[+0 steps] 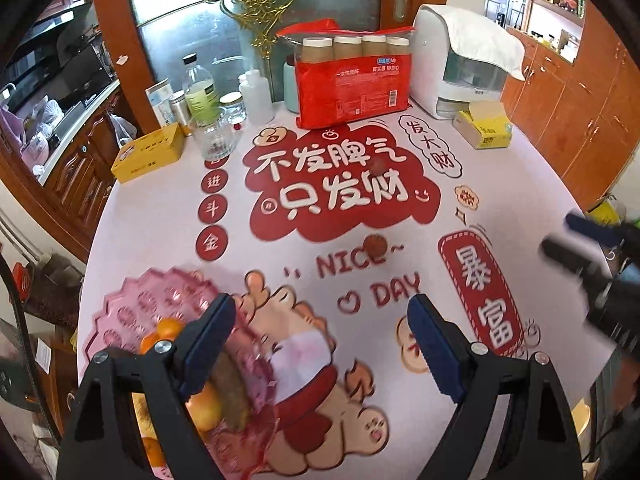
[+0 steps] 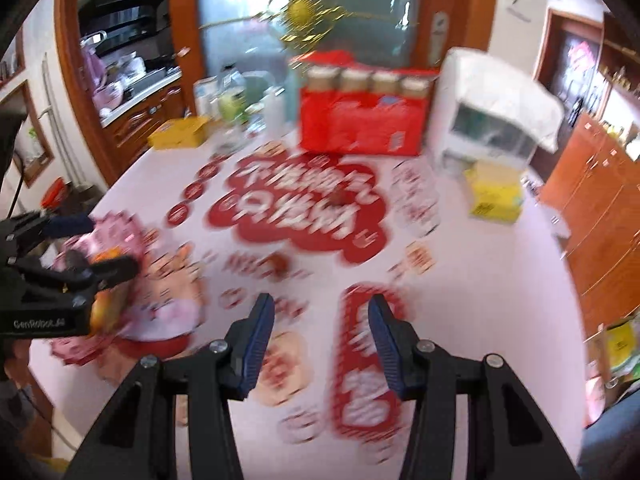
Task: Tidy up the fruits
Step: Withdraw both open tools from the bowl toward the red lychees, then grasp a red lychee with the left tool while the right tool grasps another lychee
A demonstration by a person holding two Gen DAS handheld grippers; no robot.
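A pink scalloped plate (image 1: 132, 312) at the table's near left holds oranges (image 1: 160, 334), a brown oblong fruit (image 1: 234, 392) and a yellowish fruit (image 1: 206, 410). Two small reddish-brown fruits lie loose on the printed tablecloth, one (image 1: 376, 245) mid-table and one (image 1: 378, 166) farther back. My left gripper (image 1: 322, 308) is open and empty, its left finger over the plate's right side. My right gripper (image 2: 320, 304) is open above the cloth with nothing between its fingers. The nearer loose fruit (image 2: 280, 264) lies ahead of it to the left. The right wrist view is motion-blurred.
At the back stand a red pack of paper cups (image 1: 352, 88), a white appliance under a towel (image 1: 468, 60), bottles and a glass jar (image 1: 212, 136). A yellow tin (image 1: 148, 152) sits back left and a yellow tissue box (image 1: 484, 124) back right. Wooden cabinets (image 1: 580, 112) run along the right.
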